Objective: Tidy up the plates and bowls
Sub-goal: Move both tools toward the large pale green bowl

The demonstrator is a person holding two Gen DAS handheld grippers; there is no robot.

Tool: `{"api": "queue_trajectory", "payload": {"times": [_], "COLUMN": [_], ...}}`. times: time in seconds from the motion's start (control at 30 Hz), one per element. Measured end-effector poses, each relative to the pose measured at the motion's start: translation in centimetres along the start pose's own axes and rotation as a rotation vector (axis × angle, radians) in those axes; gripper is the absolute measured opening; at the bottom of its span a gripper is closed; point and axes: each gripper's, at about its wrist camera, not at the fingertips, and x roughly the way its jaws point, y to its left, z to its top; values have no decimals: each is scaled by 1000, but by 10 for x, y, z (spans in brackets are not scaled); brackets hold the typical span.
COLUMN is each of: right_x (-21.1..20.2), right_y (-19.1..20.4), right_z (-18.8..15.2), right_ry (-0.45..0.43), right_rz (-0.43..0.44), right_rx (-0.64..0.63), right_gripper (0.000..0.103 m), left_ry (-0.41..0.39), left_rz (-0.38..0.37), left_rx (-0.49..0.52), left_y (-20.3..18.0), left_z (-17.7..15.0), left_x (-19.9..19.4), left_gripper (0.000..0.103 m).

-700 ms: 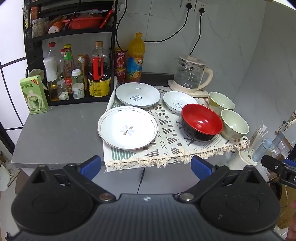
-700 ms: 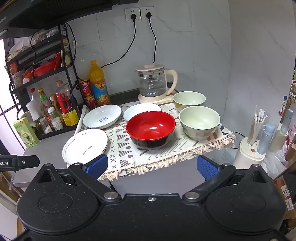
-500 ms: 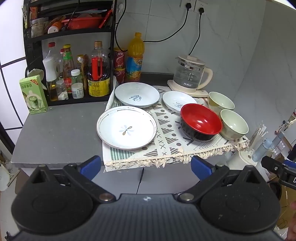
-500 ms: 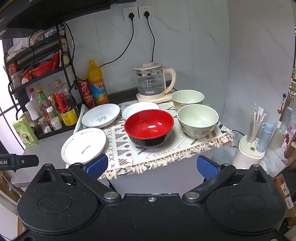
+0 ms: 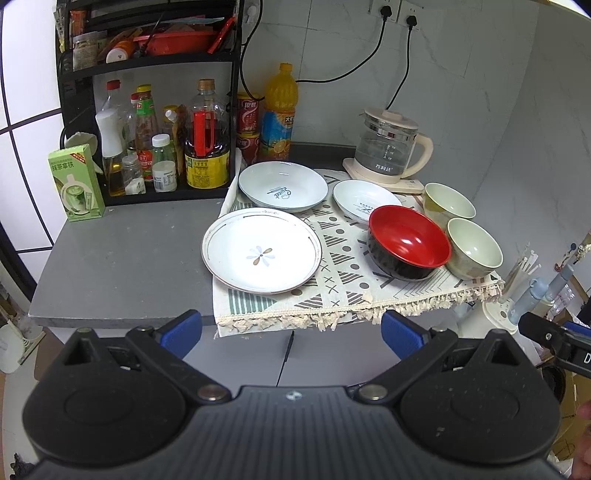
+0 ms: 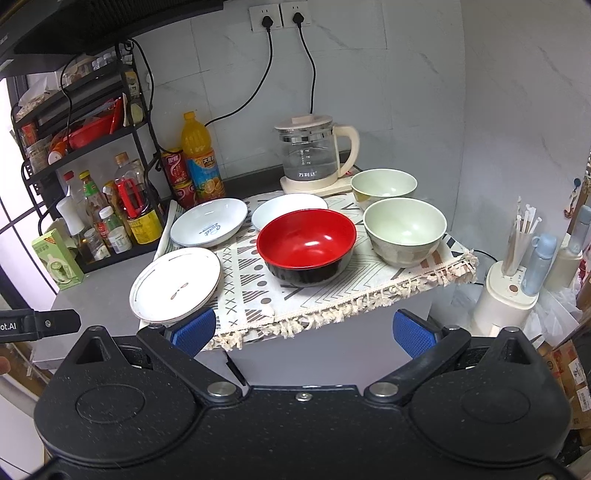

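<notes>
Left gripper (image 5: 291, 328), right gripper (image 6: 303, 330) spread wide, empty.

Standing against a pale marble-tiled wall (image 6: 388, 92), a grey desk (image 5: 122, 258). Carrying a patterned fringed cloth (image 5: 343, 273) on its right part. Plugging into two wall sockets (image 6: 280, 16), black cables (image 6: 312, 74) running down toward a glass kettle (image 6: 314, 157). Filling the left corner, a black metal rack (image 5: 147, 122) crowded with bottles and jars. Glowing white at the far left, a window (image 5: 22, 110) with dark bars. Sitting beside the rack, a green carton (image 5: 75, 182).
</notes>
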Motion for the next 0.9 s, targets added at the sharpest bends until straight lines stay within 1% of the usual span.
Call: {"api": "queue_trajectory", "payload": {"times": [0.03,0.07,0.1,0.2,0.3,0.4,0.57,0.73,0.9], "right_x": [0,0,0,0,2,1,3,11,16], "right_y": [1,1,1,1,2,3,1,-5,-13], "right_z": [0,0,0,0,1,1,1,6,10], "right_ry": [1,2,2,-2,3,4,7,17,13], "right_rz": [0,3,7,11,16,12,10,-16,-32], "right_rx": [-2,-2,-1,-5,0,-7,-16,-6,-15], "right_gripper": [103,103,103,103,103,103,103,103,103], "left_ry": [3,23,22,61,53,63,29,19,41], "left_rz": [0,0,-2,-5,-3,1,19,10,2], "left_rx": [-3,-9,-10,-30,-34,-41,-5,16,10], "left_y": [0,-1,-1,-3,-3,-4,-12,-24,-33], "left_z": [0,0,0,1,3,4,7,16,23], "left_x": [-1,-1,-2,-3,-4,-1,5,13,32], "left_gripper": [102,102,102,102,102,102,102,102,102]}}
